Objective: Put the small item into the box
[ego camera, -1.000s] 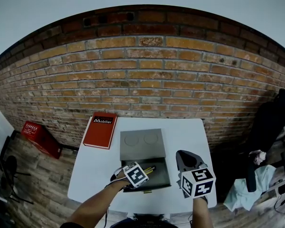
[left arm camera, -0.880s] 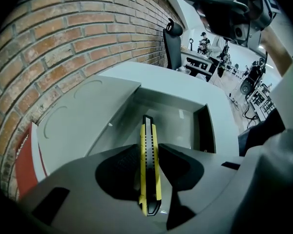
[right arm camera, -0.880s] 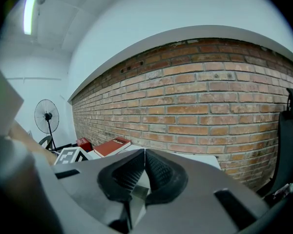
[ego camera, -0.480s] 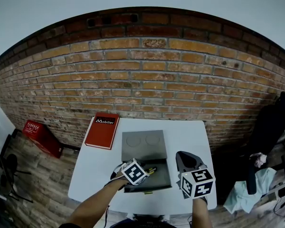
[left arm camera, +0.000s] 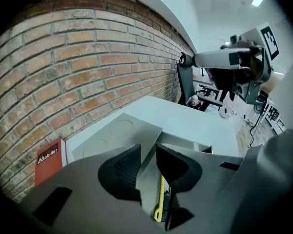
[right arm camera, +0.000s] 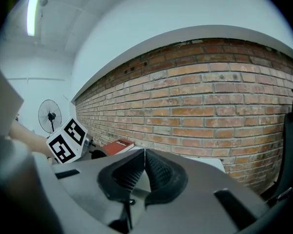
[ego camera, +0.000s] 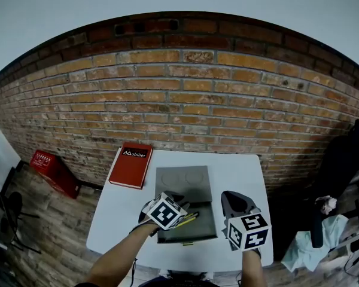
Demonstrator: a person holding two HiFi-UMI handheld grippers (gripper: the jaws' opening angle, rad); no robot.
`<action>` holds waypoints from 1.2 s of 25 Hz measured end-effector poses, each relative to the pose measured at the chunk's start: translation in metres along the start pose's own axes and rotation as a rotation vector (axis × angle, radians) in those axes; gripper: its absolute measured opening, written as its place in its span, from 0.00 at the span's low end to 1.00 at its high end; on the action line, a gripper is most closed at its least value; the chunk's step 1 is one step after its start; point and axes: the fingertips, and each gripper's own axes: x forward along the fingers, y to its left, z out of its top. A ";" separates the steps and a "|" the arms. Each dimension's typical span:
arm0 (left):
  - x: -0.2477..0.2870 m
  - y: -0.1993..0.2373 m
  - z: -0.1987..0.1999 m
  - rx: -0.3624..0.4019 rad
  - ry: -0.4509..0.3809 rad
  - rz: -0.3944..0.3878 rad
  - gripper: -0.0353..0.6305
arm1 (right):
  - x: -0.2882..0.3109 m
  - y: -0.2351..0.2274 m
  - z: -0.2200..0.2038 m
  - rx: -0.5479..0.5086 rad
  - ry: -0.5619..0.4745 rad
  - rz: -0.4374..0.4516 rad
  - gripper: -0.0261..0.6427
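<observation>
A grey box [ego camera: 198,231] stands open on the white table [ego camera: 239,172], its lid [ego camera: 182,184] laid back toward the wall. A yellow utility knife [ego camera: 185,220] lies inside the box. My left gripper [ego camera: 180,202] hovers over the box's left part. In the left gripper view the left gripper [left arm camera: 147,156] is open, nothing sits between the jaws, and the knife [left arm camera: 161,199] lies below them in the box. My right gripper [ego camera: 232,197] hangs to the right of the box. In the right gripper view the right gripper [right arm camera: 145,153] is shut and empty.
A red book [ego camera: 130,164] lies at the table's back left corner, against the brick wall [ego camera: 185,100]. A red crate [ego camera: 51,172] sits on the floor to the left. A black chair [ego camera: 341,154] and pale cloth [ego camera: 308,244] stand to the right.
My left gripper has lifted a little and drawn back to the left from the box. The yellow knife stays in the box. The right gripper has barely moved.
</observation>
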 end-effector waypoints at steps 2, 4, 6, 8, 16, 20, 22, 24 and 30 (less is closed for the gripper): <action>-0.007 0.006 0.009 -0.014 -0.036 0.021 0.22 | 0.001 0.001 0.001 -0.002 -0.002 0.001 0.07; -0.015 0.012 0.017 -0.032 -0.072 0.042 0.22 | 0.001 0.001 0.003 -0.003 -0.005 0.003 0.07; -0.026 0.020 0.027 -0.057 -0.119 0.070 0.21 | 0.002 0.001 0.006 -0.006 -0.009 0.004 0.07; -0.038 0.029 0.035 -0.089 -0.169 0.100 0.21 | 0.002 0.001 0.009 -0.010 -0.013 0.004 0.07; -0.089 0.052 0.060 -0.146 -0.334 0.232 0.18 | -0.001 0.003 0.025 -0.020 -0.045 0.013 0.07; -0.112 0.055 0.067 -0.171 -0.407 0.278 0.17 | -0.004 0.004 0.033 -0.022 -0.063 0.018 0.07; -0.124 0.056 0.069 -0.172 -0.438 0.314 0.17 | -0.005 0.005 0.036 -0.020 -0.071 0.020 0.07; -0.134 0.057 0.069 -0.165 -0.460 0.356 0.16 | -0.006 0.005 0.038 -0.011 -0.080 0.024 0.07; -0.157 0.060 0.064 -0.238 -0.557 0.388 0.15 | -0.010 0.004 0.044 -0.005 -0.102 0.028 0.07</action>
